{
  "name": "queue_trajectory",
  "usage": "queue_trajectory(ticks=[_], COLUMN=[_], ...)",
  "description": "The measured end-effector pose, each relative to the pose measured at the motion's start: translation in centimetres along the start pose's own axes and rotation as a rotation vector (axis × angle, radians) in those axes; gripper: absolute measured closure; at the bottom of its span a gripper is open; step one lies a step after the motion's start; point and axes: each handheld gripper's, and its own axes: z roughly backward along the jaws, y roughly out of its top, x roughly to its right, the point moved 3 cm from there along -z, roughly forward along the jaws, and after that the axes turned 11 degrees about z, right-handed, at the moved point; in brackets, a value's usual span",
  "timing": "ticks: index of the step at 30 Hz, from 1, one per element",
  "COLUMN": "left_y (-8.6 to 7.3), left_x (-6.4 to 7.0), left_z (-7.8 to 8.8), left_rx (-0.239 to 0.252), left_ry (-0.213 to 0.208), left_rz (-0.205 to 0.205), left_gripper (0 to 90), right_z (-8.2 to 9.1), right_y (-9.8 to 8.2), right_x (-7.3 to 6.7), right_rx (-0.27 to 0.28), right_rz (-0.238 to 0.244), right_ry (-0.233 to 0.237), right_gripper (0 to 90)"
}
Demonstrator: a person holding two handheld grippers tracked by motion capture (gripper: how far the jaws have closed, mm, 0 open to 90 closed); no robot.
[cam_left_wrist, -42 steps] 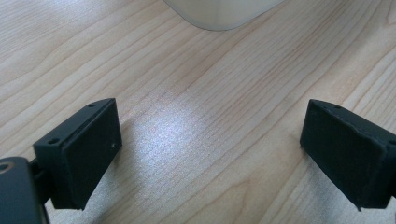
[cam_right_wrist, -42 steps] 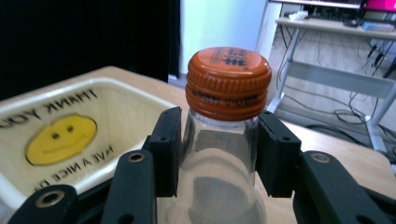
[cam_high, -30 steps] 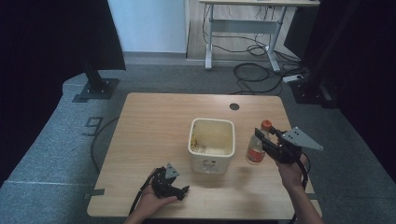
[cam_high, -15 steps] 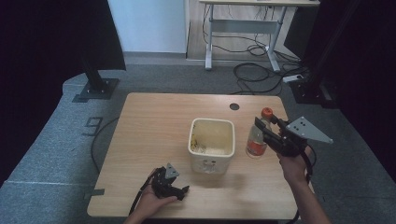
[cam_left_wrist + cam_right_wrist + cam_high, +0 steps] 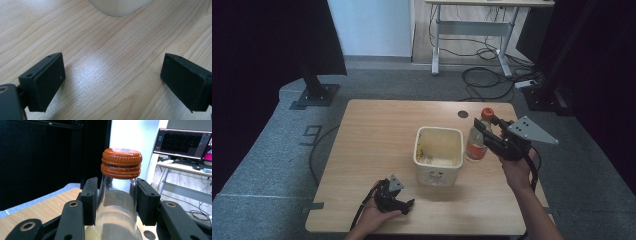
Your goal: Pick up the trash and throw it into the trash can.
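Note:
A clear glass bottle with an orange screw cap hangs just off the wooden table, right of a cream plastic tub. My right gripper is shut on it. In the right gripper view both black pads press the bottle on its shoulder, just below the cap. Pale liquid fills the bottle's lower part. My left gripper rests near the table's front edge, left of the tub. Its jaws are open over bare wood.
The tub holds some pale scraps at its bottom. A round cable hole sits at the table's far right. Behind the table stand a metal desk frame and floor cables. A monitor shows in the right gripper view.
My right gripper has lifted the bottle off the table and carried it a little farther back. The left hand has stayed where it was.

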Motion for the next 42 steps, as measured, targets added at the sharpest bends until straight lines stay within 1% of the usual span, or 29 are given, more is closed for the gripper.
queue_trajectory(ticks=[7, 13, 20, 31, 36, 42], left_y=[0.0, 0.0, 0.0, 0.0, 0.0, 0.0], left_x=[0.0, 0.0, 0.0, 0.0, 0.0, 0.0], left_z=[0.0, 0.0, 0.0, 0.0, 0.0, 0.0], left_rx=[0.0, 0.0, 0.001, 0.001, 0.001, 0.0], left_ry=[0.0, 0.0, -0.001, 0.0, 0.0, -0.001], left_rz=[0.0, 0.0, 0.002, 0.002, 0.002, 0.001], left_gripper=[5.8, 5.8, 5.8, 5.9, 5.9, 5.9], right_z=[-0.6, -1.4, -2.3, -3.6, -4.1, -4.7], right_y=[0.4, 0.5, 1.1, 1.3, 1.4, 1.3], right_x=[-0.5, -1.3, -1.8, -2.5, -2.7, -3.0], right_rx=[0.0, -0.005, 0.003, 0.001, 0.003, -0.01], right_rz=[0.001, 0.012, 0.007, -0.002, -0.019, -0.016], right_ry=[0.006, 0.026, 0.029, 0.039, 0.048, 0.049], right_gripper=[56.7, 56.8, 56.9, 57.0, 57.1, 57.1])
